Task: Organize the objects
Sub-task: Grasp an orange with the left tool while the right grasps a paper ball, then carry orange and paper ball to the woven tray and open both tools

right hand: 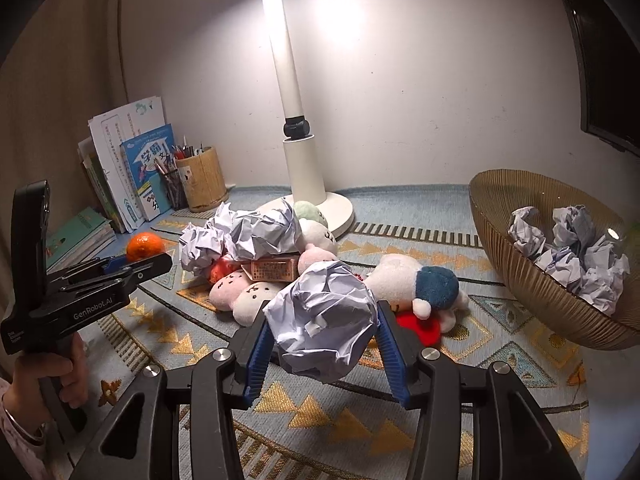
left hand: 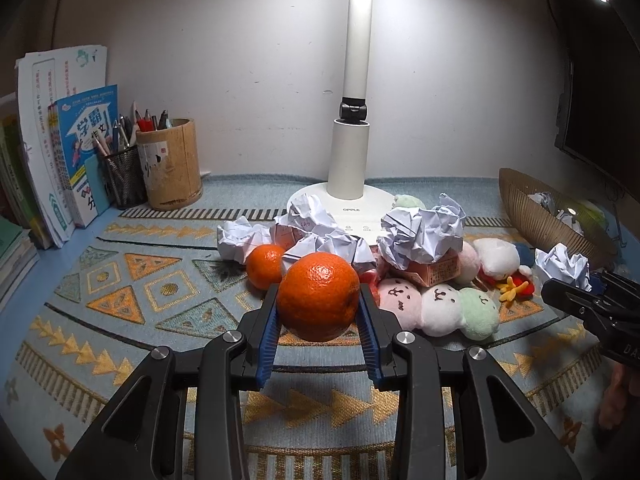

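Note:
My left gripper (left hand: pixel 320 297) is shut on a large orange (left hand: pixel 318 294), held above the patterned mat; the right wrist view shows that gripper (right hand: pixel 149 258) and the orange (right hand: pixel 144 246) at left. A smaller orange (left hand: pixel 264 266) lies just behind. My right gripper (right hand: pixel 322 312) is shut on a crumpled paper ball (right hand: pixel 324 320), lifted off the mat, and shows at the right edge of the left wrist view (left hand: pixel 560 285) with that ball (left hand: pixel 564 263). A brown ribbed bowl (right hand: pixel 516 288) at right holds several paper balls (right hand: pixel 568 256).
A heap of plush toys (left hand: pixel 440 304), paper balls (left hand: pixel 422 234) and a small pink box (left hand: pixel 434 274) sits in front of the white lamp base (left hand: pixel 344 204). Pen holders (left hand: pixel 172 168) and books (left hand: pixel 60 148) stand at back left. A hand (right hand: pixel 60 376) grips the left tool.

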A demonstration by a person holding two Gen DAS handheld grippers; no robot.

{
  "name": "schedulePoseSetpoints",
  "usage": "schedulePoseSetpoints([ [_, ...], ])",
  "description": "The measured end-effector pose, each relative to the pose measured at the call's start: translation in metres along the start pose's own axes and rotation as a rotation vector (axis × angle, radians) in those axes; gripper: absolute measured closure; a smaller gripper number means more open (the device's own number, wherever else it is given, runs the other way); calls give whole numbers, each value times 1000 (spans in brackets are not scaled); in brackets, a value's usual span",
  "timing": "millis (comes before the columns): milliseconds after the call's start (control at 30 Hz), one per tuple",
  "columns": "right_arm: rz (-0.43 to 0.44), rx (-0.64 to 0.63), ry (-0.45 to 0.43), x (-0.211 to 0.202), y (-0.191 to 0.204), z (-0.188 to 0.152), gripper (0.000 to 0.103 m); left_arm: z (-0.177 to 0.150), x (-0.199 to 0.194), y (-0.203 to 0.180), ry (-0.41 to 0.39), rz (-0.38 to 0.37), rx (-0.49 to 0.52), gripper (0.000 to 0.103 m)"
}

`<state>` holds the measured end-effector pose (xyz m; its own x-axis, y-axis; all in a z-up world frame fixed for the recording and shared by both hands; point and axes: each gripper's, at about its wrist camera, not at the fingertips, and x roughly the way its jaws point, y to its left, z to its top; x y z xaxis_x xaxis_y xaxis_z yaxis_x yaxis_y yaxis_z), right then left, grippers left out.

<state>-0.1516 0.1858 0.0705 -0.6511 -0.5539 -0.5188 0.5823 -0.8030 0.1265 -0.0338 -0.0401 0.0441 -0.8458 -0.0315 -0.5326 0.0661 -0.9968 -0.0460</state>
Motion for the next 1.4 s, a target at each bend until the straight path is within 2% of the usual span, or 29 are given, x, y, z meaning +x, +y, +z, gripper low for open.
schedulePoseSetpoints([
  [133, -48, 36, 20, 3, -7, 0, 55, 0, -4, -1, -19, 30, 4, 70],
  [267, -23, 67, 2, -2, -14, -1, 55, 1, 0, -3, 2, 71, 11, 70],
  [367, -2, 88, -11, -7, -17, -3, 55, 0, -4, -1, -14, 118, -6, 70],
  [433, 39, 120, 4, -9, -21, -5, 55, 0, -5, -2, -15, 146, -26, 70],
  [467, 64, 150, 31, -7, -26, -4, 56, 2, -4, -3, -5, 130, -45, 71],
  [533, 51, 197, 65, -8, -41, 7, 56, 9, 0, -15, 13, 107, -56, 71],
  [633, 43, 244, -22, -37, -73, 42, 56, 36, 1, -52, -17, 50, -20, 71],
  [767, -42, 244, -107, -75, -119, 92, 56, 79, 7, -116, -77, -60, 32, 70],
  [833, -84, 247, -124, -87, -139, 108, 56, 97, 12, -149, -105, -96, 54, 70],
  [900, -115, 250, -122, -93, -156, 118, 56, 110, 20, -178, -107, -167, 63, 70],
  [1000, -181, 228, -95, -92, -174, 122, 56, 120, 34, -218, -83, -255, 81, 70],
  [1100, -203, 242, -37, -85, -189, 114, 56, 123, 50, -246, -63, -292, 116, 70],
  [1233, -270, 257, 32, -85, -205, 90, 55, 118, 78, -255, -8, -314, 92, 70],
  [1300, -325, 256, 57, -84, -211, 81, 51, 115, 92, -256, 37, -321, 89, 69],
  [1333, -360, 259, 66, -84, -215, 77, 35, 113, 99, -257, 78, -328, 88, 61],
  [1367, -394, 269, 71, -81, -218, 75, 11, 110, 108, -259, 147, -346, 88, 20],
  [1400, -403, 289, 74, -80, -224, 72, 0, 109, 116, -260, 195, -357, 90, 3],
])
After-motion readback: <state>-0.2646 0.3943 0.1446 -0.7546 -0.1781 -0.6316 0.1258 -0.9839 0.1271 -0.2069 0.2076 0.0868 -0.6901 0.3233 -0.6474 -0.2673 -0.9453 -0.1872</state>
